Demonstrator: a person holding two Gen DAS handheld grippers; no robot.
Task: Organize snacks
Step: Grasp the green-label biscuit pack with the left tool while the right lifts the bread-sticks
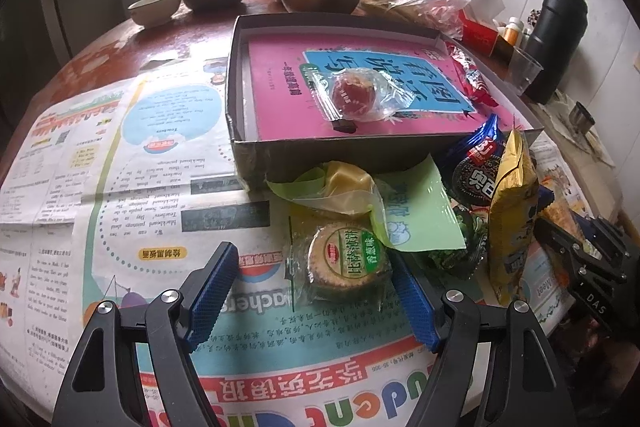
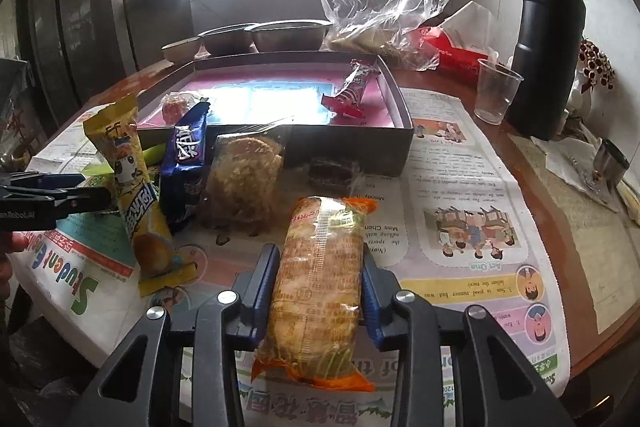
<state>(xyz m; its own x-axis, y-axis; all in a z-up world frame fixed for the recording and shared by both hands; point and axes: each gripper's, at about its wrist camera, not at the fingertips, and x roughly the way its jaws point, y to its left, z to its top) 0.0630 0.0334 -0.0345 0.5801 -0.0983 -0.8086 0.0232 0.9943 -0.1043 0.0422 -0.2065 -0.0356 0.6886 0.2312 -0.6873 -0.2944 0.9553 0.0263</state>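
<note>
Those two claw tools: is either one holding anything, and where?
The right gripper clamps the orange-wrapped biscuit pack across its long sides, mid-length. The left gripper holds nothing.

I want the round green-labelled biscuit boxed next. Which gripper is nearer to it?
Left. The left gripper straddles the round biscuit, jaws open; the right gripper grips an orange-wrapped cake farther off.

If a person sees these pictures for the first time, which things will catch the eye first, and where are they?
The right gripper is shut on an orange cracker pack, low in the middle over the newspaper. Behind it, a shallow box lined with a pink book holds a red sweet. The left gripper stands open around a round biscuit pack.
</note>
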